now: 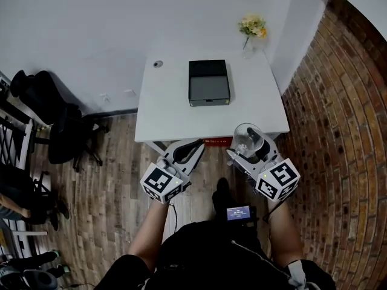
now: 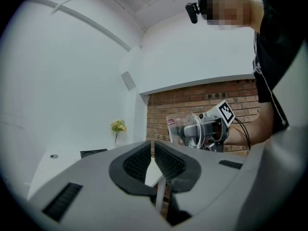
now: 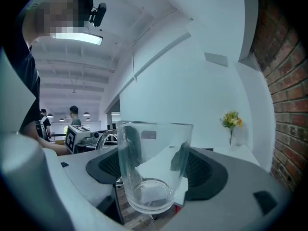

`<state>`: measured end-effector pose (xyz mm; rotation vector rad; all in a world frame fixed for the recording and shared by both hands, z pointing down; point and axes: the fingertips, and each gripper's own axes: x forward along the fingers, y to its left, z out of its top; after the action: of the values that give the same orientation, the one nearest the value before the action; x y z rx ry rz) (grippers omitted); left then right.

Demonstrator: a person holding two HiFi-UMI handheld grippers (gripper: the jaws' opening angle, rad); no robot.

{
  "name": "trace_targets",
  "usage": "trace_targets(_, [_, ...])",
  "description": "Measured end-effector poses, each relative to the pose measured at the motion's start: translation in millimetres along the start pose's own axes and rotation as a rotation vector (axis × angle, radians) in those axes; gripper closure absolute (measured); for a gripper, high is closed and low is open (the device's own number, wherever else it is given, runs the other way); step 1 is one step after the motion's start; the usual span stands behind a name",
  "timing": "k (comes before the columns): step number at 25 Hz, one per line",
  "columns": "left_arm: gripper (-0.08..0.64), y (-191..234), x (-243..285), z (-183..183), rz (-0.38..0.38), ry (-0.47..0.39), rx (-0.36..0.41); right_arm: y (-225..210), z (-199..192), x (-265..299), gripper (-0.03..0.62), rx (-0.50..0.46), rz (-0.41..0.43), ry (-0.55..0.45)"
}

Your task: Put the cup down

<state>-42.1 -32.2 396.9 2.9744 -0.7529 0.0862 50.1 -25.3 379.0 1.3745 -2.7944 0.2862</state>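
A clear glass cup [image 3: 153, 165] with a handle on its left side stands upright between the jaws of my right gripper [image 3: 154, 170], which is shut on it. In the head view the cup [image 1: 247, 138] hangs just in front of the near edge of the white table [image 1: 169, 113], at its right corner. My left gripper [image 1: 188, 152] is held level beside it, to the left, jaws shut with nothing between them [image 2: 150, 162]. From the left gripper view I see the cup [image 2: 180, 129] in the right gripper.
A dark box [image 1: 208, 82] lies on the table's middle. A small vase of flowers [image 1: 251, 32] stands at the far right corner. A brick wall [image 1: 338, 125] runs along the right. Black office chairs [image 1: 57, 122] stand on the wooden floor at left.
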Motion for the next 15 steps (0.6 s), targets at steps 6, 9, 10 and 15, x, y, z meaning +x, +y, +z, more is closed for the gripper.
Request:
trace_targets(6, [0.546, 35.1, 40.8, 2.2, -0.006, 0.011, -0.013, -42.0, 9.3, 30.2, 0.216, 0.003, 0.009, 0.014])
trace_targets(9, [0.546, 48.3, 58.7, 3.6, -0.012, 0.018, -0.02, -59.5, 11.8, 42.3, 0.216, 0.009, 0.013, 0.024])
trace_targets(10, [0.546, 53.0, 64.7, 4.3, -0.01, 0.019, -0.022, -65.7, 12.7, 45.9, 0.216, 0.011, 0.015, 0.026])
trace_targets(15, [0.546, 78.1, 92.4, 11.7, 0.004, 0.034, -0.023, -96.9, 21.8, 67.8, 0.216, 0.013, 0.032, 0.026])
